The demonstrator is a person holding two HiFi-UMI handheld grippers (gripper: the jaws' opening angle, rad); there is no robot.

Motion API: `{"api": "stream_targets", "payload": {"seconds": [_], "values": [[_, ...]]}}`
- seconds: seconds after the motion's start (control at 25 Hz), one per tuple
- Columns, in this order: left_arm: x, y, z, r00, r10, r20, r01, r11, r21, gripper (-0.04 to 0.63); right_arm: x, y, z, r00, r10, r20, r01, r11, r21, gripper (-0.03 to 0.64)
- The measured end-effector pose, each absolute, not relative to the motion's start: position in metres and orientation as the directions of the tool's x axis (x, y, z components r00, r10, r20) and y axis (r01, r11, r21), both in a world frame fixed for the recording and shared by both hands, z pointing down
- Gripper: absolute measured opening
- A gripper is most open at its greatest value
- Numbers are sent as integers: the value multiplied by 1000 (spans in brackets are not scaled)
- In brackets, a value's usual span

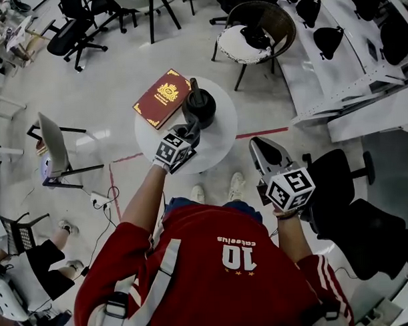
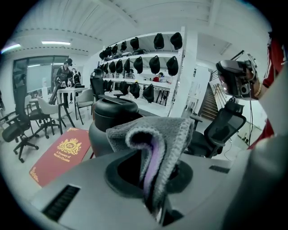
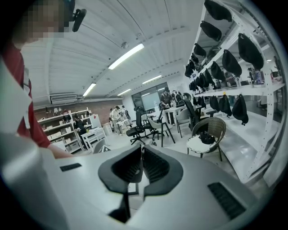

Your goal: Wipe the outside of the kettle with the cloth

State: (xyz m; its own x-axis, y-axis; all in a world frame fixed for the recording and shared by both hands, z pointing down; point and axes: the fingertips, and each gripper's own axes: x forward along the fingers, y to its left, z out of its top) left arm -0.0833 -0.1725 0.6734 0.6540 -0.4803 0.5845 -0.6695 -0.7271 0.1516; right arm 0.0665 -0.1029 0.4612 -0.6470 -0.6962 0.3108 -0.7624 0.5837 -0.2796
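Grey cloth (image 2: 166, 134) clamped in left hand-held gripper (image 2: 150, 175) beside kettle (image 2: 112, 114). Right hand-held gripper (image 3: 140, 164), lower right in the head view, is closed and empty. The unsteadied kettle may slide when wiped.

a small round white worktop (image 1: 218, 140) stands on the pale floor (image 1: 107, 82). on its far left part lies a dark red book (image 1: 163, 97) with gold print, cover up, its outer corners reaching just past the rim. a black kettle (image 1: 199, 107) stands upright just beside the book's right edge.
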Motion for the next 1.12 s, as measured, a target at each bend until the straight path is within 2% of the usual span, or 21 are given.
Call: {"api": "stream_targets", "payload": {"seconds": [1.12], "values": [[-25,-197,688,573,-550,607,-770,-616,168,48,118,-160,466,-771,-567,290,-636,706,-312,34]]}}
